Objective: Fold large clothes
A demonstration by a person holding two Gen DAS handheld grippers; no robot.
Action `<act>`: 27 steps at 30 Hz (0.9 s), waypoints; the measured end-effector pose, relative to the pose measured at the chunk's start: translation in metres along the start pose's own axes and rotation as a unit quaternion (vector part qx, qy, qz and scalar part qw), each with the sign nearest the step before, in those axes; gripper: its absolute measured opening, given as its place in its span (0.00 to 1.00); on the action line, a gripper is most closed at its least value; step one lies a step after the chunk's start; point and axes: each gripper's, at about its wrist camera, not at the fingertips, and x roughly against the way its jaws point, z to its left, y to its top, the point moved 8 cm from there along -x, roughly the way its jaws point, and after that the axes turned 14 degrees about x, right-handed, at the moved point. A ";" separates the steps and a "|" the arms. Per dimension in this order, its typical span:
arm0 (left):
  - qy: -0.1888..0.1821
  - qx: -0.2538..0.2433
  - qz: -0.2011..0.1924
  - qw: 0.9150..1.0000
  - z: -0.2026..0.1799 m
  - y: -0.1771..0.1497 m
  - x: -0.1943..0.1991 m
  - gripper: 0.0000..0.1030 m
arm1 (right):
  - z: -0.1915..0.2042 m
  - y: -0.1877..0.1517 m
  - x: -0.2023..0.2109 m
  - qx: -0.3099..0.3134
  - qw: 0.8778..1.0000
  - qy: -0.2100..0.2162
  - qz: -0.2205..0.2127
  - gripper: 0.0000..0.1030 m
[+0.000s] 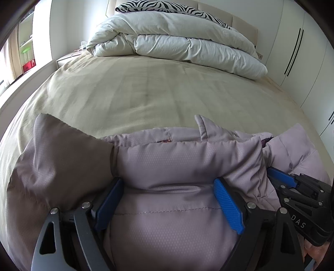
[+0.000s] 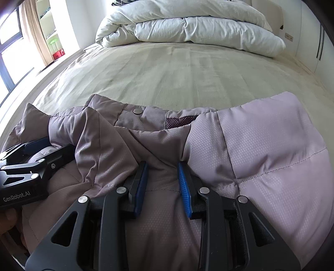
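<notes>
A mauve quilted puffer jacket [image 1: 167,158] lies bunched at the near edge of the bed and also fills the right wrist view [image 2: 261,141]. My left gripper [image 1: 168,183] has its jaws wide apart with a thick padded fold of the jacket between the blue pads [image 1: 228,206]. My right gripper [image 2: 162,166] pinches a gathered fold of the jacket between its pads, jaws close together. Each gripper shows in the other's view, the right one [image 1: 292,183] beside the left, the left one [image 2: 31,154] beside the right.
The beige bed sheet [image 1: 146,87] stretches ahead. A folded white duvet [image 1: 177,39] and a zebra-print pillow [image 1: 167,6] lie at the head. White wardrobes [image 1: 302,52] stand on the right, a window and shelves [image 2: 25,41] on the left.
</notes>
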 end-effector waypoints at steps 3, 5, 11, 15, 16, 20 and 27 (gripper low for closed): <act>0.000 0.001 -0.001 1.000 0.000 -0.001 0.003 0.88 | 0.002 0.000 0.003 0.002 1.000 -0.005 -0.003 0.27; -0.011 0.013 0.003 1.000 0.003 -0.001 0.011 0.88 | 0.004 0.001 0.010 0.001 1.000 0.001 0.003 0.29; 0.014 0.018 -0.040 0.999 0.022 -0.014 0.074 0.87 | 0.018 -0.003 0.079 -0.021 0.998 0.038 -0.042 0.30; 0.059 0.010 -0.083 0.995 0.042 -0.023 0.109 0.87 | 0.045 -0.010 0.102 0.016 0.998 0.028 -0.057 0.30; 0.070 0.008 -0.083 0.994 0.047 -0.026 0.111 0.87 | 0.049 -0.012 0.103 0.017 0.998 0.027 -0.058 0.30; 0.061 0.010 -0.051 0.997 0.064 -0.036 0.089 0.95 | 0.059 -0.025 0.093 0.036 0.999 -0.007 -0.037 0.30; 0.051 0.015 -0.052 0.997 0.067 -0.037 0.074 0.98 | 0.061 -0.040 0.063 0.051 0.998 -0.021 -0.028 0.30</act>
